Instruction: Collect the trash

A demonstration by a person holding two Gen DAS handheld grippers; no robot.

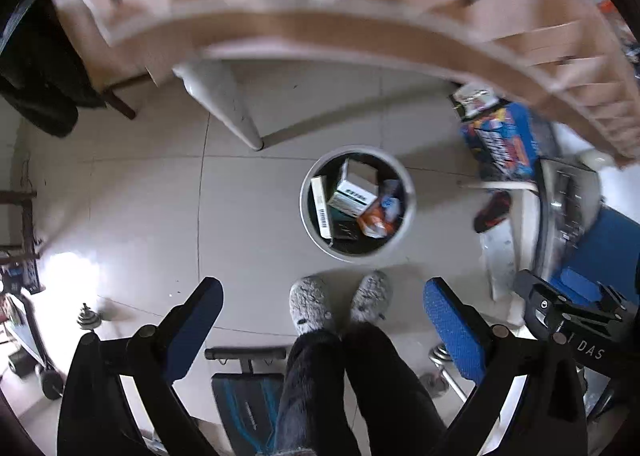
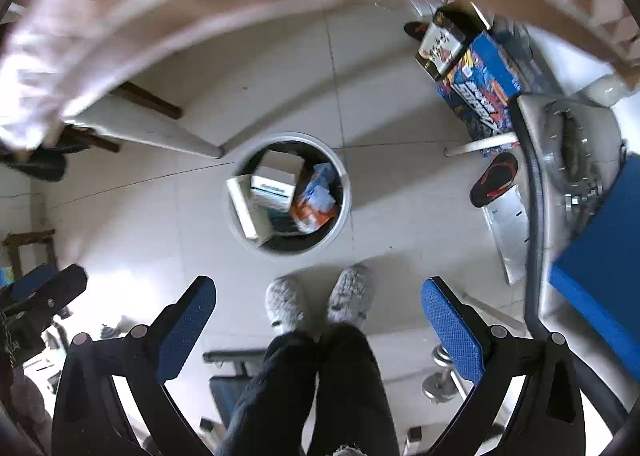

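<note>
A round white trash bin (image 1: 409, 192) stands on the tiled floor below me; it also shows in the right wrist view (image 2: 347, 192). Inside lie white cardboard boxes (image 1: 354, 192) and an orange and blue wrapper (image 1: 380, 216); the boxes (image 2: 272, 184) and the wrapper (image 2: 316, 204) show in the right view too. My left gripper (image 1: 322, 304) is open and empty, high above the floor. My right gripper (image 2: 318, 304) is open and empty too, at about the same height. The right gripper's body (image 1: 576, 308) shows at the left view's right edge.
The person's grey slippers (image 1: 340, 304) stand just in front of the bin. A wooden table edge (image 1: 320, 32) with a white leg (image 1: 224, 104) lies beyond. Blue boxes (image 2: 480, 84), a red-black sandal (image 2: 494, 180) and a metal appliance (image 2: 568, 152) are at right. Dumbbells (image 1: 90, 318) lie on the floor.
</note>
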